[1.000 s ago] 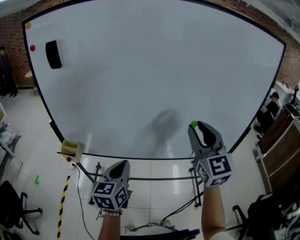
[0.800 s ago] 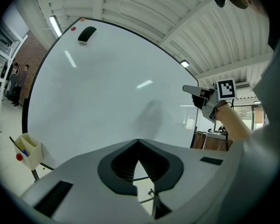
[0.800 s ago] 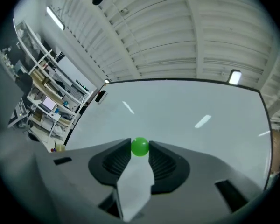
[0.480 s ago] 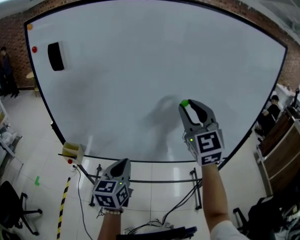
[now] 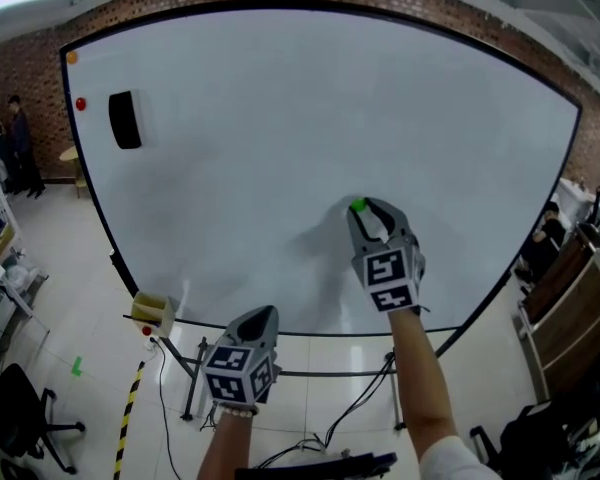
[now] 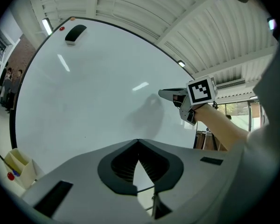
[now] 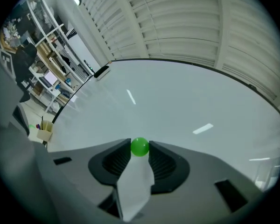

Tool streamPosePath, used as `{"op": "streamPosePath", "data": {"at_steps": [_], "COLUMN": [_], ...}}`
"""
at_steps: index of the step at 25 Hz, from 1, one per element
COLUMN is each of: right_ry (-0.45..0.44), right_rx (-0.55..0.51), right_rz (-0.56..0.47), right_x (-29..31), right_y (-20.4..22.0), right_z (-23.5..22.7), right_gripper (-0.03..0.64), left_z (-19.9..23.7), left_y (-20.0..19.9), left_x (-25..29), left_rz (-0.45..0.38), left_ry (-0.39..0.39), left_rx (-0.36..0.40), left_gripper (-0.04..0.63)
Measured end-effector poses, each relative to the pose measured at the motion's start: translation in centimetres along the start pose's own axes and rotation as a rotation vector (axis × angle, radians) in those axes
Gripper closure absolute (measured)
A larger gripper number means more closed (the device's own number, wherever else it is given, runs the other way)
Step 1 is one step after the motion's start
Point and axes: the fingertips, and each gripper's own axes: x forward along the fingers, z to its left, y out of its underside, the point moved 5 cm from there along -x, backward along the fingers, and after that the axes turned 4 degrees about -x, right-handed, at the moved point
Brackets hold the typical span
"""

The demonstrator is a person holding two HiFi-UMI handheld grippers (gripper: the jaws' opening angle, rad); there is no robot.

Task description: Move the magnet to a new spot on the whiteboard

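Note:
A small green round magnet sits between the tips of my right gripper, which is shut on it. In the right gripper view the green magnet is pinched at the jaw tips of the right gripper, with the whiteboard right behind it. The whiteboard fills the head view. The magnet is held close to its lower middle; whether it touches, I cannot tell. My left gripper hangs lower, below the board's bottom edge, jaws shut and empty. In its own view the left gripper faces the board, with the right gripper off to the right.
A black eraser, a red magnet and an orange magnet sit at the board's upper left. A yellow box hangs at its lower left corner. The board's stand and cables are on the floor below. People stand far left.
My right gripper has risen and moved left, carrying the green magnet from the board's bottom edge up toward its lower middle. The left gripper has shifted a little to the right.

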Motion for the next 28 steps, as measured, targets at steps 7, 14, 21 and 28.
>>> {"op": "streamPosePath", "data": {"at_steps": [7, 14, 21, 28], "right_ry": [0.014, 0.042, 0.095, 0.069], "right_rx": [-0.020, -0.053, -0.081, 0.099], "right_rz": [0.039, 0.062, 0.086, 0.022], "right_x": [2.0, 2.7, 2.9, -1.8], "right_y": [0.4, 0.4, 0.1, -1.0], "right_z": [0.3, 0.6, 0.9, 2.7], "right_gripper": [0.483, 0.483, 0.463, 0.463], "left_z": [0.6, 0.8, 1.7, 3.3], "left_y": [0.0, -0.1, 0.4, 1.3], "left_x": [0.9, 1.1, 1.2, 0.2], "left_rz": [-0.002, 0.002, 0.031, 0.063], "left_ry": [0.037, 0.069, 0.088, 0.098], "left_rx": [-0.041, -0.042, -0.062, -0.081], "left_gripper": [0.598, 0.598, 0.598, 0.598]}}
